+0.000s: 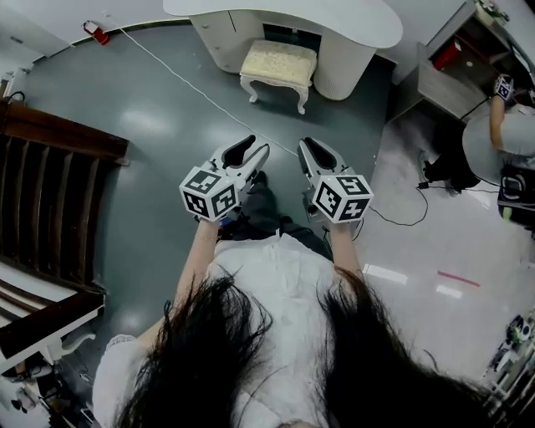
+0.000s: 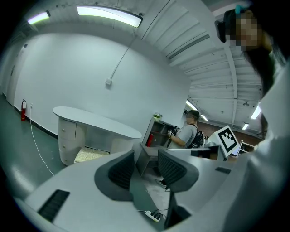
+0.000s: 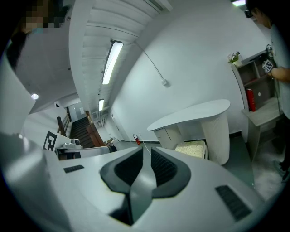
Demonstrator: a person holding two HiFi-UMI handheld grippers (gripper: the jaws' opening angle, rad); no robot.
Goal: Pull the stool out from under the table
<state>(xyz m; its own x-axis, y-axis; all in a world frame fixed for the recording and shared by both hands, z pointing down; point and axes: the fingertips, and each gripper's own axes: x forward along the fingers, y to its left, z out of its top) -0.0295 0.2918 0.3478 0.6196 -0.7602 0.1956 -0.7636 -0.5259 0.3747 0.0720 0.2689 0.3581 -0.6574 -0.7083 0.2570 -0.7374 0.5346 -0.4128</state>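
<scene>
1. The stool [image 1: 278,63], with a cream cushion, stands at upper centre, partly under the white table [image 1: 351,21].
2. Left gripper [image 1: 249,150]: jaws slightly apart, nothing between them.
3. Right gripper [image 1: 313,152]: jaws together, empty.
4. The marker cubes [image 1: 209,194] show only black-and-white square patterns.

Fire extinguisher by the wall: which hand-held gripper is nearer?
Left. The left hand-held gripper is down-right of the fire extinguisher; the right hand-held gripper is farther right, beyond the left one.
</scene>
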